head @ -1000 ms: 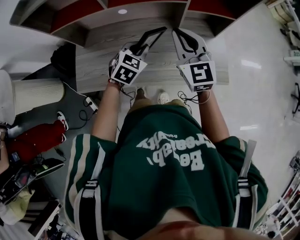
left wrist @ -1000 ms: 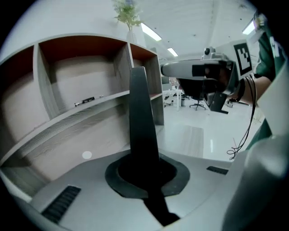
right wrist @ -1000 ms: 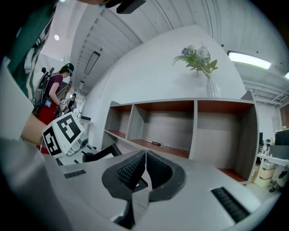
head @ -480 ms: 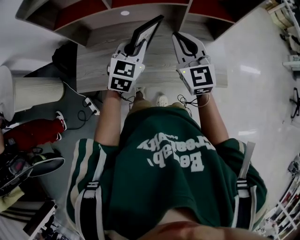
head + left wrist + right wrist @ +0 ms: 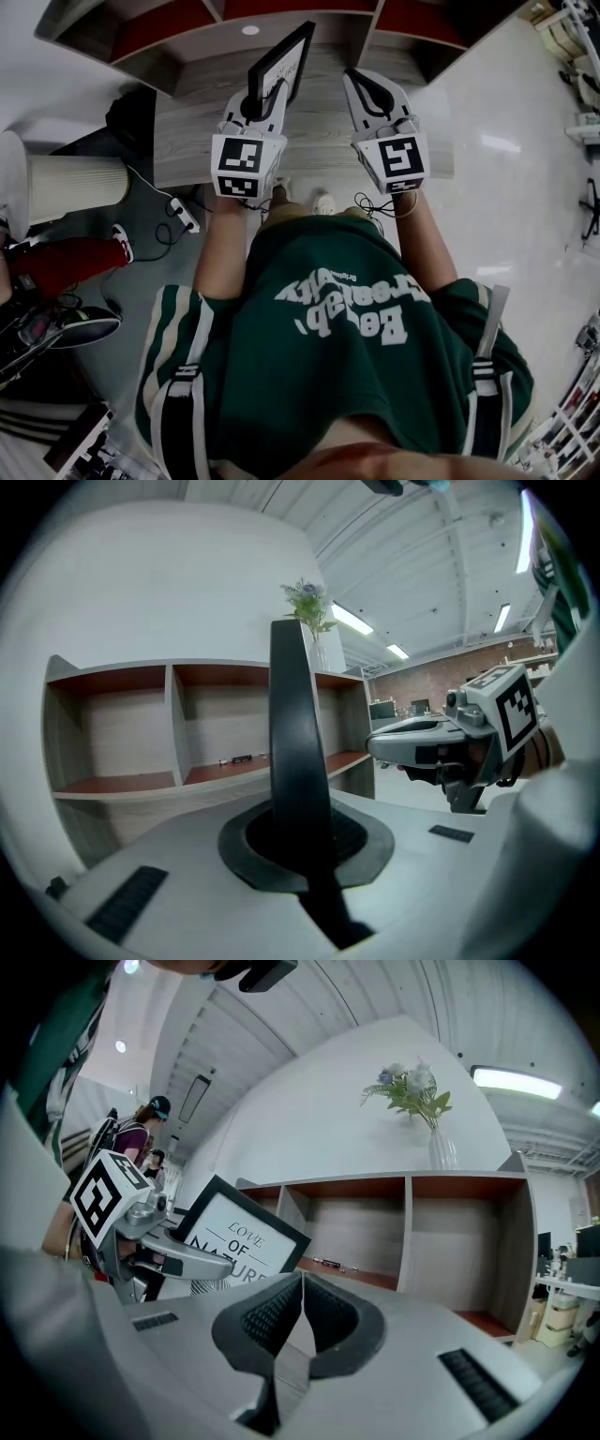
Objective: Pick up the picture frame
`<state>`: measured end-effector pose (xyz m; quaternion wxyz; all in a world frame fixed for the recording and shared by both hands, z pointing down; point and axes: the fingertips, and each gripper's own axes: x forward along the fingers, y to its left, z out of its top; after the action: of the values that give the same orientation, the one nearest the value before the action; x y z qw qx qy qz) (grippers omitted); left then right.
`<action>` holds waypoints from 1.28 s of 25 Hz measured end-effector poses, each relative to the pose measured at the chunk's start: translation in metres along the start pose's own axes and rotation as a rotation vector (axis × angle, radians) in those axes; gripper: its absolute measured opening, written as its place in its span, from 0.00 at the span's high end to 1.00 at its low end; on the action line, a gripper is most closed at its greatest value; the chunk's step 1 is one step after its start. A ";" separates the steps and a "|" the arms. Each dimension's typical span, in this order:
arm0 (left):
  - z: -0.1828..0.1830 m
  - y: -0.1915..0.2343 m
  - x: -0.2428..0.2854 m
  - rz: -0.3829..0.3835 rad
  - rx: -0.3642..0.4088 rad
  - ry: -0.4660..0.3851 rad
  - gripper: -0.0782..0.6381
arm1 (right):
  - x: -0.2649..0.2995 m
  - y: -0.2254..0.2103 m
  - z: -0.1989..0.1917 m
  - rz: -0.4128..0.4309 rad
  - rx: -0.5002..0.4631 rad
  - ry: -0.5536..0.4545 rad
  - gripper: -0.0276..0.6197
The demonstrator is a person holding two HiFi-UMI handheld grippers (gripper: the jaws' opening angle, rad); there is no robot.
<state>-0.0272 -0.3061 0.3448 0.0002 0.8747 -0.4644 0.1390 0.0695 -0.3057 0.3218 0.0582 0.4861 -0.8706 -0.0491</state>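
Observation:
The picture frame (image 5: pixel 281 58) is black with a white print. It is off the wood-grain shelf top (image 5: pixel 187 131), standing nearly upright in the air, with my left gripper (image 5: pixel 260 94) shut on its lower edge. In the left gripper view the frame (image 5: pixel 295 733) shows edge-on as a dark bar pinched between the jaws of the left gripper (image 5: pixel 302 841). My right gripper (image 5: pixel 354 77) hovers just to the right of it, apart from the frame. Its pads (image 5: pixel 272 1312) meet with nothing between them. From there the frame's lettered face (image 5: pixel 239 1237) shows at the left, beside the left gripper (image 5: pixel 173 1251).
An open shelf unit (image 5: pixel 403 1232) with red-backed compartments stands ahead, a small dark item on one board. A vase of flowers (image 5: pixel 417 1096) sits on top. On the floor at the left are a white cylinder (image 5: pixel 66 187), a power strip (image 5: pixel 183 211) and cables. People (image 5: pixel 141 1129) stand far left.
My left gripper has risen with the frame, which has tipped from a low slant to nearly upright. The right gripper shifted slightly and stays shut.

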 end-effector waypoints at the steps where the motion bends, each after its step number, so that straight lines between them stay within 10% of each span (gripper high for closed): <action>1: 0.002 0.000 -0.002 0.007 -0.003 -0.013 0.85 | -0.001 0.000 0.000 0.000 0.001 -0.001 0.91; 32: 0.023 0.049 -0.041 0.092 -0.041 -0.186 0.85 | 0.024 0.031 0.007 -0.016 0.032 -0.031 0.91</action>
<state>-0.0827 -0.3036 0.3070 -0.0317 0.8614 -0.5047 0.0475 0.0301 -0.3103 0.3205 0.0365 0.4932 -0.8681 -0.0433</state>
